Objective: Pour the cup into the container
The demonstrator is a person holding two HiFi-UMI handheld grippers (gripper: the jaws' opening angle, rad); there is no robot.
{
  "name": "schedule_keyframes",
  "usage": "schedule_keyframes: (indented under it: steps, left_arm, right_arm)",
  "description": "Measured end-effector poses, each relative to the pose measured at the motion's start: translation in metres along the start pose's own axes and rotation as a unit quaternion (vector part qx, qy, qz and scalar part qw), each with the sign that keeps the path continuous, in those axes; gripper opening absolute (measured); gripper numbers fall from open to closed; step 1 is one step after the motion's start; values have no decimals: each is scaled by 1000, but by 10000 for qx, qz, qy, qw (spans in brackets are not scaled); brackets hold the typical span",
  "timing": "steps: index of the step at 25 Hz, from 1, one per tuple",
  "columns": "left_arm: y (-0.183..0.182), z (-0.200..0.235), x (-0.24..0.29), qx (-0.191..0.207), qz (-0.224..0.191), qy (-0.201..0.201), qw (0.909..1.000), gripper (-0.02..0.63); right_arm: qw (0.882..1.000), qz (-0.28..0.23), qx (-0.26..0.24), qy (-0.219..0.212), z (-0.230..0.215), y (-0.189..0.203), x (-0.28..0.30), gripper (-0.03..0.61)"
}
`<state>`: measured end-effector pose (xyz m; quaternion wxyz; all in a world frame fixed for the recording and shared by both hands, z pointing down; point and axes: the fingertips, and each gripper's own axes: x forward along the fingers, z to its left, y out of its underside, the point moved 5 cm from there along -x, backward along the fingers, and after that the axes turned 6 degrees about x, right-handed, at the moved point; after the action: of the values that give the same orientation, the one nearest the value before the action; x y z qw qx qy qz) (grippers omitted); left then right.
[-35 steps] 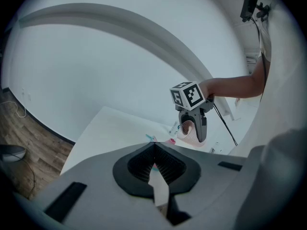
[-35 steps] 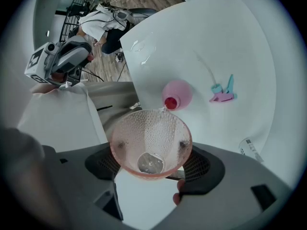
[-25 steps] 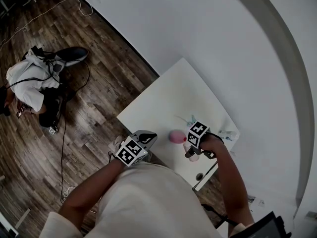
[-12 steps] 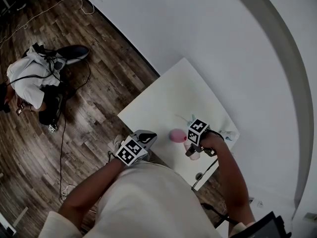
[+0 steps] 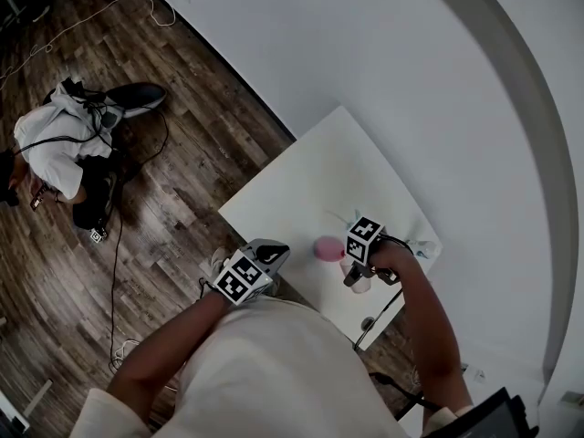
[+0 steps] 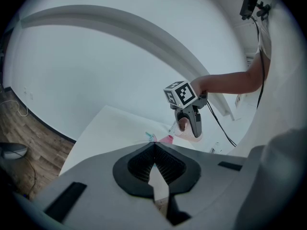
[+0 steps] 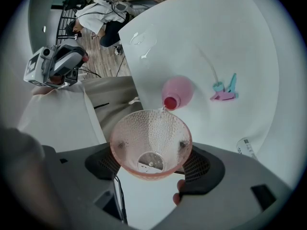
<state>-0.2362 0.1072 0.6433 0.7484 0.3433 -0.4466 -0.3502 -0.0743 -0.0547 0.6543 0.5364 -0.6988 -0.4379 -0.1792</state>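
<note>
The right gripper, jaws clamped on a dimpled pink cup, tips it above the pink container on the white table. A clear trickle seems to leave the lip. The head view largely hides the cup. The left gripper, jaws pressed together on nothing, hangs off the table's edge. A teal-and-pink piece lies near the container.

Soft, even light, fisheye feeds
I see a washed-out white table, faint shadows, and dark rounded corners on both gripper views.
</note>
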Motion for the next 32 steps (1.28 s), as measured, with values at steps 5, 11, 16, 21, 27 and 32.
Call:
schedule_keyframes:
  steps: [5, 11, 16, 21, 27, 32]
  left_arm:
    - [-1, 1, -2, 16, 4, 30, 10000, 11]
    - [2, 0, 1, 44, 0, 51, 10000, 12]
    - [0, 1, -1, 41, 19, 87, 10000, 11]
    - [0, 4, -2, 26, 36, 109, 9999, 11]
    - [1, 5, -2, 10, 44, 112, 9999, 11]
    - [4, 6, -4, -22, 31, 92, 10000, 12]
  right_arm:
    - [9999, 96, -9, 29, -2, -3, 0, 377]
    - [9997, 251, -42, 55, -4, -4, 2, 377]
    - [9992, 393, -70, 66, -2, -4, 1, 377]
    - [9986, 525, -87, 49, -1, -7, 0, 377]
    - [9972, 741, -119, 57, -3, -8, -2, 377]
    - [9959, 885, -140, 94, -3, -12, -3, 377]
